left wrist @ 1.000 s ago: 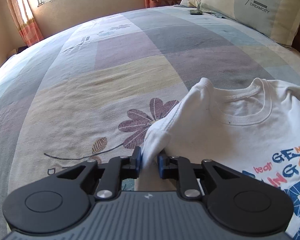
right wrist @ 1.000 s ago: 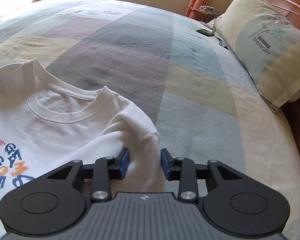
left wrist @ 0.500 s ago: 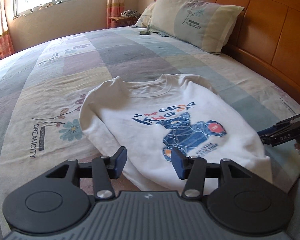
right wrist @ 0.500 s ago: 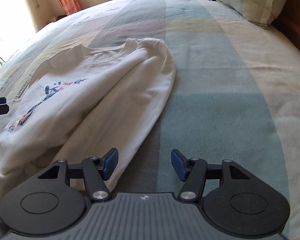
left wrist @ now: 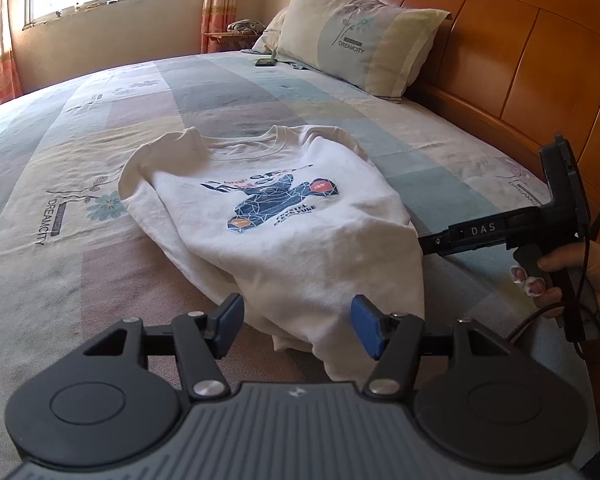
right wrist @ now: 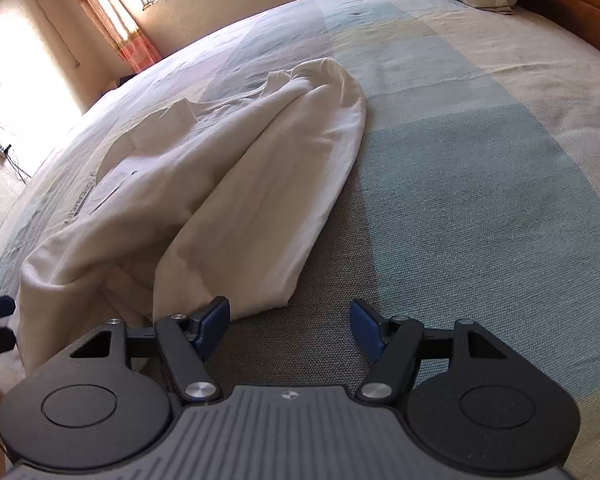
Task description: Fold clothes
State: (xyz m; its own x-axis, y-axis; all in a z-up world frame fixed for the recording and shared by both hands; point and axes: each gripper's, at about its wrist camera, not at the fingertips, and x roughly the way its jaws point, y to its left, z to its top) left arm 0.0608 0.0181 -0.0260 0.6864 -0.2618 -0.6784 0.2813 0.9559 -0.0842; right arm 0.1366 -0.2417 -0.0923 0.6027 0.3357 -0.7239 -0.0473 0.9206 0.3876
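Left wrist view: the left gripper (left wrist: 296, 328) hangs with its blue pads spread wide and nothing between them, just above the near hem of the white sweatshirt (left wrist: 284, 216). That sweatshirt lies front-up in the middle of the patchwork bedspread (left wrist: 100, 128), collar toward the pillow (left wrist: 356, 32), its blue geometric print and lettering showing, both sleeves tucked under along the sides so the body forms a narrow, rumpled oblong. At the right edge a hand (left wrist: 572, 276) grips the handle of the right gripper (right wrist: 290, 324), whose fingers reach toward the garment's right side. Right wrist view: those pads are likewise splayed apart and empty, the left pad just beside the bottom of the folded right sleeve, bare bedspread between them. Compared with a second ago, when each gripper pinched a shoulder near the collar, both have let go and drawn back to the hem end.
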